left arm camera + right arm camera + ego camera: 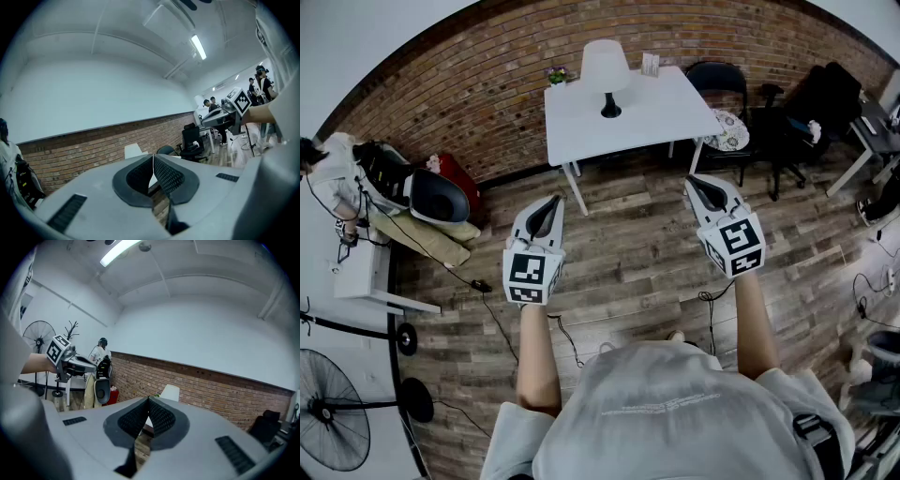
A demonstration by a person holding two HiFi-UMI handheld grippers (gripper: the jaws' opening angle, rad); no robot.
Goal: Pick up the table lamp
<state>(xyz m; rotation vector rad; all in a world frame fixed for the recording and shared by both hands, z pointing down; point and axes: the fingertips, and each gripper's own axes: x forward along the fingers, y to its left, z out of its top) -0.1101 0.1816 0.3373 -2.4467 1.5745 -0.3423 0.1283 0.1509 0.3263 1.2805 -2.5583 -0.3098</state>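
The table lamp (pixel 607 73), white shade on a black base, stands upright near the back middle of a white table (pixel 656 117) against the brick wall. Its shade (pixel 133 150) peeks over the left gripper's body, and the same shade (pixel 170 392) shows in the right gripper view. My left gripper (pixel 547 212) is held over the wooden floor, well short of the table, jaws shut with nothing between them. Level with it to the right, my right gripper (pixel 700 184) hangs near the table's front right leg, also shut and empty.
A small plant (pixel 557 75) and a card holder (pixel 651 64) sit at the table's back edge. Black office chairs (pixel 722 89) stand to its right. A bag and red box (pixel 441 192) lie at left, with a standing fan (pixel 337 422) and floor cables (pixel 567 333).
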